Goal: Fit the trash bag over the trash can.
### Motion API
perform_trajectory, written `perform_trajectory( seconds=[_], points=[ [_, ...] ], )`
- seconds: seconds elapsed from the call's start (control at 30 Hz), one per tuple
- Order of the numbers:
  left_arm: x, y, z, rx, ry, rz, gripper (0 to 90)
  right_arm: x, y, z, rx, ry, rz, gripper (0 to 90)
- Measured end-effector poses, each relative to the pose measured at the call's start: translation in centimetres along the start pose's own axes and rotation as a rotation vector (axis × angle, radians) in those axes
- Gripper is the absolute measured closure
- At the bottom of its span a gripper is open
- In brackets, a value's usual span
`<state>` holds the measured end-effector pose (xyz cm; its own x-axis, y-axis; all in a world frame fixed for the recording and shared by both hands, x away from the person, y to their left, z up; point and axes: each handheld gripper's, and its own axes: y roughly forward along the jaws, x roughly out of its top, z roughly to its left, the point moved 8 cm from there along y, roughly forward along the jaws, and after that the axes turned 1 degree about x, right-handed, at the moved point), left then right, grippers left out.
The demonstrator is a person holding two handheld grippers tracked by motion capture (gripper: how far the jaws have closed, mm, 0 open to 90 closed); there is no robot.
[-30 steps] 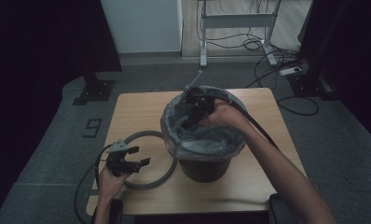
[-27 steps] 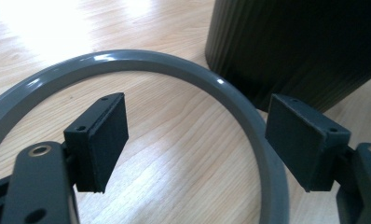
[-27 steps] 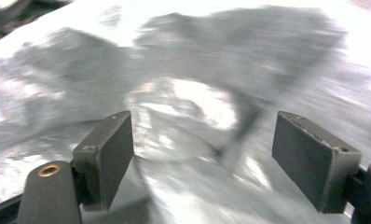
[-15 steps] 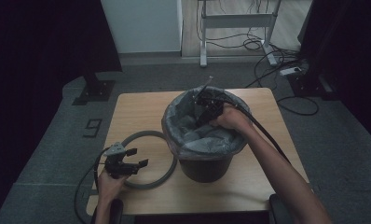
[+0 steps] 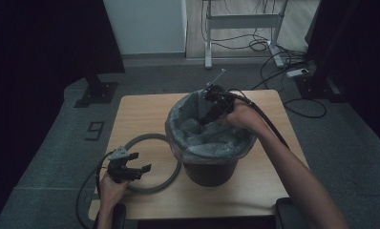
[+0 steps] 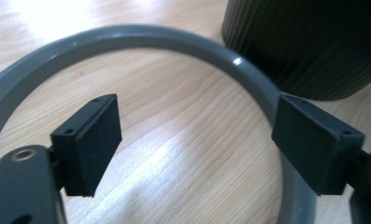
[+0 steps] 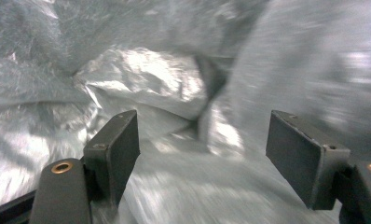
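Since the earlier frames, our right hand-held gripper has slid from the near-left part of the bin mouth toward its far rim, and its jaws have just been shifting their width; they stand apart now with nothing clamped between them. In the right gripper view the two black pads hover just above the crinkled translucent plastic liner, which folds in glossy, silvery creases. We judge that we hold it there to press the slack film down and outward so it hugs the wall.

Our left hand-held gripper has hardly moved, though its jaws have just been opening a little further. They stand apart, straddling the near arc of the flat grey plastic ring; one pad hangs over the band and the other lies inside the circle, neither pressing on it. We take this as waiting in place, ready to pick the hoop up once the liner is seated.

That ring lies flat on the pale wood-grain worktop, just beside the dark ribbed round bin; whether they touch we cannot tell. The bin stands upright near the middle, its liner draped over the rim. The hoop is smooth and rigid, with a thin rounded edge.
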<state>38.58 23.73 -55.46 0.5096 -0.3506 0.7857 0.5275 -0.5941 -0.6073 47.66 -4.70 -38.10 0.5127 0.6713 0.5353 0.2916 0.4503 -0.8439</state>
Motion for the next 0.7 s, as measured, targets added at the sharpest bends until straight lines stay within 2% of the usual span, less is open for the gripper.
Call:
perform_trajectory(
  seconds=[0.13, 0.2, 0.27, 0.4, 0.43, 0.53, 0.6, 0.63, 0.67, 0.7],
  points=[
    [-0.8, 0.4, 0.4, 0.030, -0.007, 0.049, 14.1, 0.1, -2.3, -0.7, -0.060, -0.001, -0.034, 31.5],
    [-1.1, 0.6, 0.6, 0.034, -0.016, 0.065, 14.1, -0.2, -2.9, -1.2, -0.073, 0.011, -0.031, 34.0],
    [-1.2, 0.5, 0.8, 0.037, -0.019, 0.064, 14.2, -0.7, -3.2, -2.0, -0.120, 0.026, -0.008, 40.5],
    [-1.0, 0.4, 0.9, 0.030, -0.027, 0.047, 14.2, -2.0, -2.6, -3.2, -0.177, 0.086, 0.092, 50.1],
    [-1.0, 0.4, 0.9, 0.029, -0.027, 0.045, 14.2, -2.0, -2.4, -3.3, -0.186, 0.097, 0.102, 50.7],
    [-1.0, 0.4, 0.8, 0.020, -0.025, 0.045, 14.2, -1.8, -1.7, -3.3, -0.183, 0.180, 0.131, 50.6],
    [-1.0, 0.5, 0.7, 0.017, -0.022, 0.045, 14.2, -1.7, -1.1, -3.4, -0.186, 0.202, 0.157, 51.3],
    [-1.0, 0.5, 0.7, 0.014, -0.021, 0.045, 14.2, -1.6, -0.9, -3.4, -0.204, 0.213, 0.165, 50.6],
    [-1.0, 0.6, 0.7, 0.014, -0.021, 0.046, 14.3, -1.3, -0.8, -3.6, -0.216, 0.231, 0.148, 50.2],
    [-1.0, 0.6, 0.7, 0.014, -0.020, 0.045, 14.3, -1.0, -0.6, -3.5, -0.204, 0.257, 0.135, 49.6]
  ],
)
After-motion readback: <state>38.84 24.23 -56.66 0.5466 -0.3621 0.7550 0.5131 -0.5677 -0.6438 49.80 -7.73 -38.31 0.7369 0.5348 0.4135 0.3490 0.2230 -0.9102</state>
